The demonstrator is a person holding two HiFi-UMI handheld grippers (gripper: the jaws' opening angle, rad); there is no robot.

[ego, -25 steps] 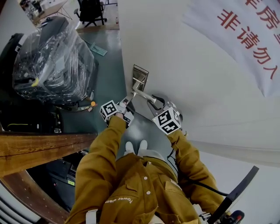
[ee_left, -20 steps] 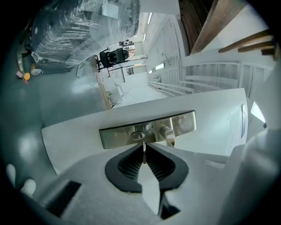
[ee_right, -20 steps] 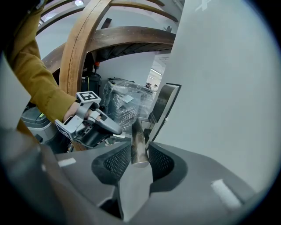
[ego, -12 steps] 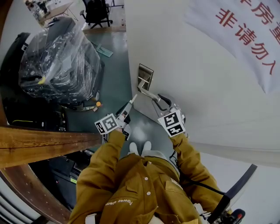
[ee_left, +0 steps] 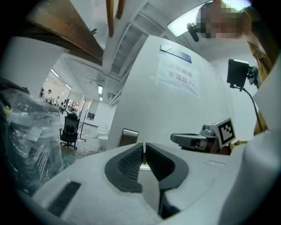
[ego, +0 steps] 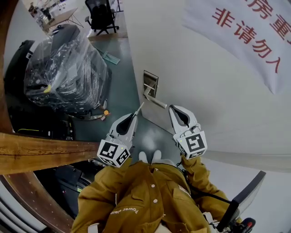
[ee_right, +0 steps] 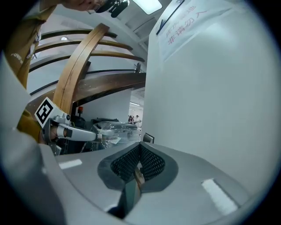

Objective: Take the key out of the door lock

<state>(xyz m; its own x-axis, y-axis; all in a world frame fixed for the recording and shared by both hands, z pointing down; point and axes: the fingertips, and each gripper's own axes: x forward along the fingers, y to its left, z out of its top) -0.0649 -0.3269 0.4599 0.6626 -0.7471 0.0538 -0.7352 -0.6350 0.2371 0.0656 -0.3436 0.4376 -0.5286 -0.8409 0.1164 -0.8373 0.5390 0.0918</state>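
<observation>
Mustard work jacket [ego: 136, 200], white shoes [ego: 157, 156]

White door [ego: 204, 100], red lettering on banner [ego: 254, 50] (white ground), mustard jacket [ego: 136, 195], silver handle [ego: 154, 101]

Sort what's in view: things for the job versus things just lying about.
Job: key, clamped in the left gripper; lock plate; door handle; door; right gripper, shut and empty.
Lying about: plastic-wrapped machine; office chair; wooden beam; sign.
</observation>
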